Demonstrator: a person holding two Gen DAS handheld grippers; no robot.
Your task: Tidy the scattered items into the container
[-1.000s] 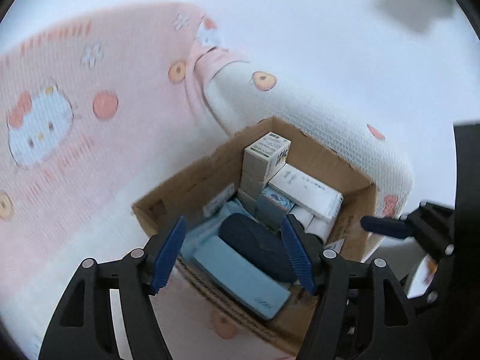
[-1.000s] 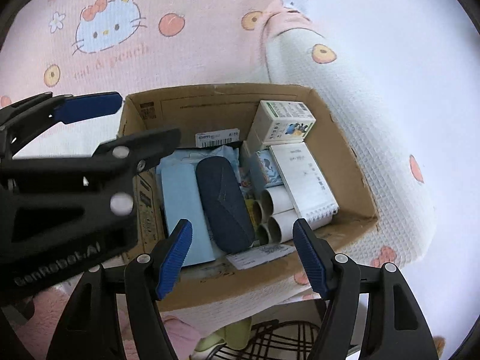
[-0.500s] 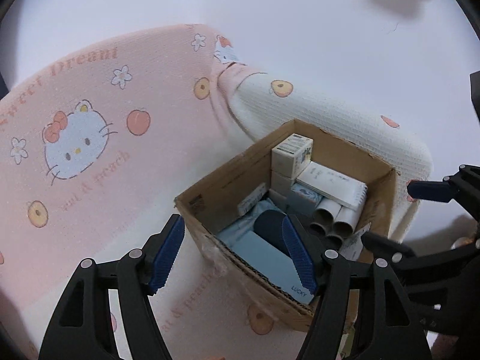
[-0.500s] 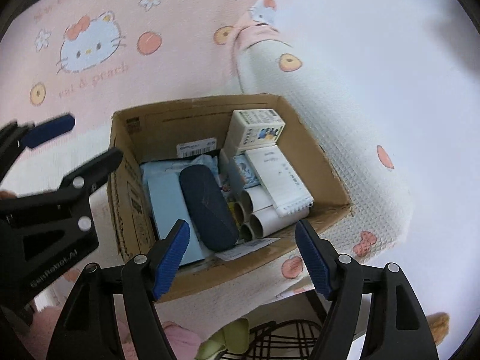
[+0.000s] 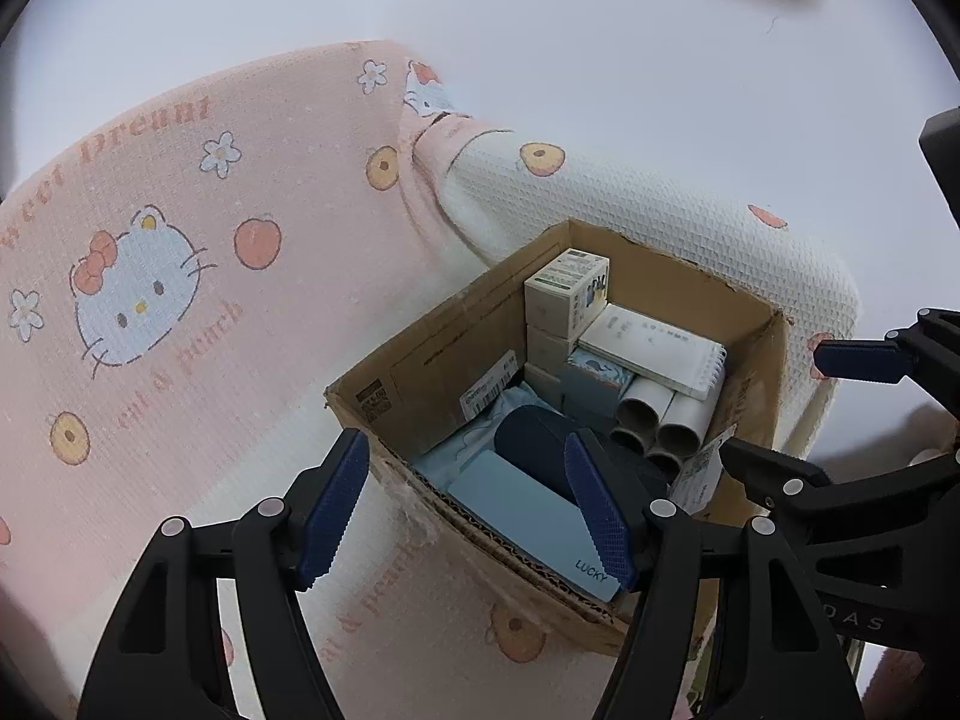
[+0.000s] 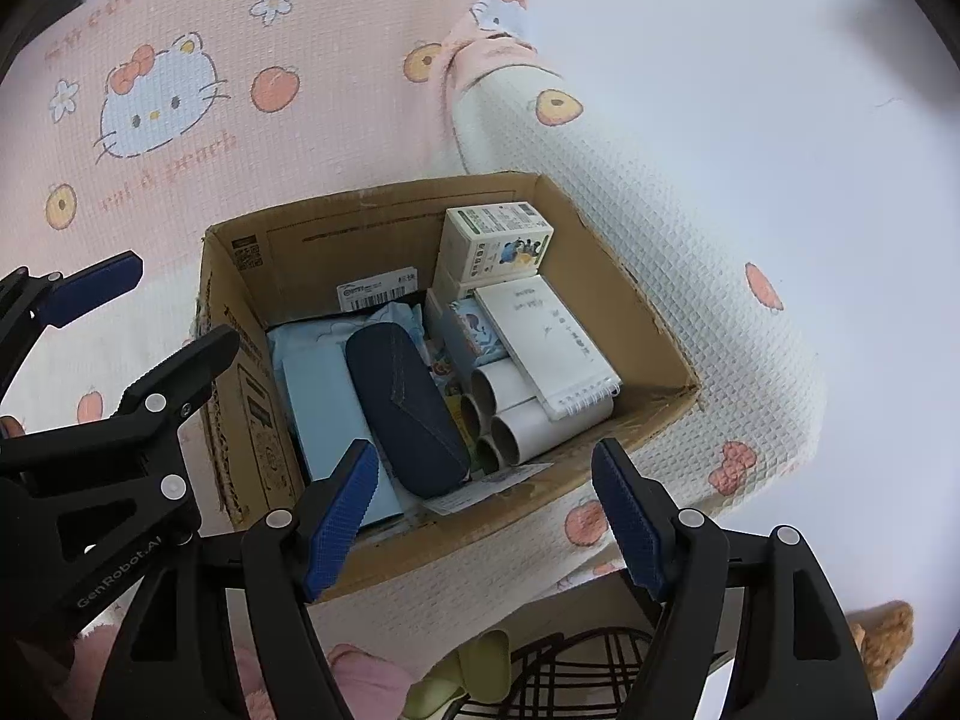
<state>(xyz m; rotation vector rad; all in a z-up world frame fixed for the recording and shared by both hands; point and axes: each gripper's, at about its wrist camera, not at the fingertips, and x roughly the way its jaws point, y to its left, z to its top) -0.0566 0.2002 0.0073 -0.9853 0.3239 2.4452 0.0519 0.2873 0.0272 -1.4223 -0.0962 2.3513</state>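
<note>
A cardboard box (image 5: 420,372) (image 6: 312,228) stands on a pink and white blanket. It holds a dark blue glasses case (image 6: 402,408) (image 5: 528,438), a light blue case (image 5: 528,516) (image 6: 324,402), a white notebook (image 6: 546,342) (image 5: 654,348), white paper tubes (image 6: 522,420) (image 5: 666,420) and small white boxes (image 6: 492,240) (image 5: 564,294). My left gripper (image 5: 465,510) is open and empty above the box's near left corner. My right gripper (image 6: 489,519) is open and empty above the box's near edge.
The Hello Kitty blanket (image 5: 150,288) (image 6: 162,96) covers the surface around the box. A white wall lies behind. Below the right gripper are a black wire basket (image 6: 570,678), a green item (image 6: 468,666) and a brown plush (image 6: 888,642).
Both grippers have pulled back up and away from the box, so it looks smaller and farther. Both stay open and empty. The items in the box have not moved.
</note>
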